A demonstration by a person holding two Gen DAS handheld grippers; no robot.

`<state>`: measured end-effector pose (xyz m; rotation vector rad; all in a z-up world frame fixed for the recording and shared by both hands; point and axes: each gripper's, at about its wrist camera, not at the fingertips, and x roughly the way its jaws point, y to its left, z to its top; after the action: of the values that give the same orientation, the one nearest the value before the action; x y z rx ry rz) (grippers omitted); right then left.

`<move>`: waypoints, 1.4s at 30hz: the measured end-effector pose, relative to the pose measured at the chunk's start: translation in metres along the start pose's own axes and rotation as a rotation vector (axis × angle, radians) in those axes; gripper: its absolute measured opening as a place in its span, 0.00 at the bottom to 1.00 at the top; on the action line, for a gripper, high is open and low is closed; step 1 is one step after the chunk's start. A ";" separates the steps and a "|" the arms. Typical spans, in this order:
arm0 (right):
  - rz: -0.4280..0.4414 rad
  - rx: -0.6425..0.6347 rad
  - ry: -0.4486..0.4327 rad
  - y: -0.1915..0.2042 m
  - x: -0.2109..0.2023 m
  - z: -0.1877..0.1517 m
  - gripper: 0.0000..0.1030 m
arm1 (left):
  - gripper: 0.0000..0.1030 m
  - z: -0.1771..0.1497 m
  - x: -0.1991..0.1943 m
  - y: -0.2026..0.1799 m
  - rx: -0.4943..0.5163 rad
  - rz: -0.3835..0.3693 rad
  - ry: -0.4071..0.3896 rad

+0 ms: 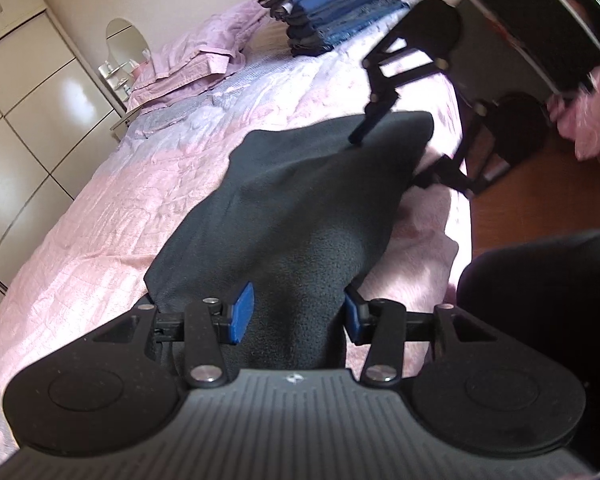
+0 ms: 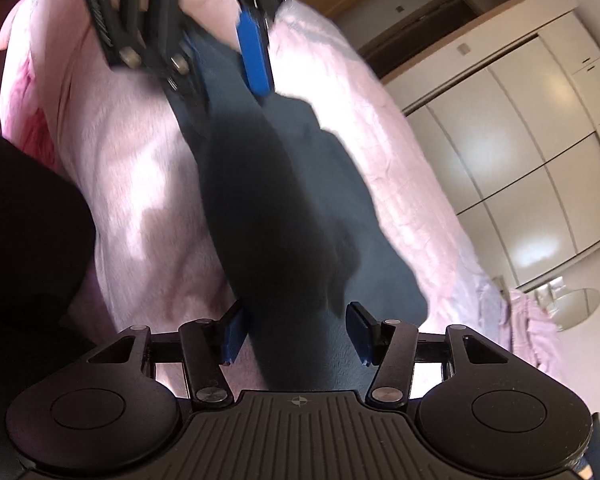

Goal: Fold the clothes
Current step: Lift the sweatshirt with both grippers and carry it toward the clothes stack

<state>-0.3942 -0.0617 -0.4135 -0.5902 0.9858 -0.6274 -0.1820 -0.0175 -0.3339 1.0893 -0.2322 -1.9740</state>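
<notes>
A dark fleece garment (image 1: 300, 184) lies lengthwise on the pink bedspread (image 1: 112, 232), one end at each gripper. My left gripper (image 1: 298, 304) is open at the near end, its blue pads (image 1: 242, 312) well apart, and the cloth runs between them and under the left finger. My right gripper (image 1: 389, 160) faces it from the far end, one finger over the cloth's corner and one below its edge. In the right wrist view the garment (image 2: 268, 200) passes between the separated pads of the right gripper (image 2: 296, 332) up to the left gripper (image 2: 222, 64). Both views are blurred.
A stack of folded blue and dark clothes (image 1: 331, 4) sits at the head of the bed beside pink pillows (image 1: 204, 52). White wardrobe doors (image 1: 28, 92) line the far side. A person's dark-clothed leg (image 1: 539, 300) stands on the wooden floor (image 1: 539, 200) by the bed edge.
</notes>
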 end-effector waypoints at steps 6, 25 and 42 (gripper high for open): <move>-0.004 0.135 -0.069 -0.017 -0.023 0.004 0.18 | 0.52 -0.002 0.024 -0.039 0.296 0.176 0.065; -0.002 0.131 -0.079 -0.021 0.010 -0.012 0.29 | 0.23 0.004 0.052 0.015 0.245 -0.039 0.098; 0.343 0.167 0.097 -0.215 -0.086 0.107 0.16 | 0.17 0.136 -0.034 0.168 0.143 -0.279 0.187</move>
<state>-0.3802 -0.1288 -0.1676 -0.2356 1.0840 -0.4292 -0.1778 -0.1271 -0.1445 1.4562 -0.1278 -2.1068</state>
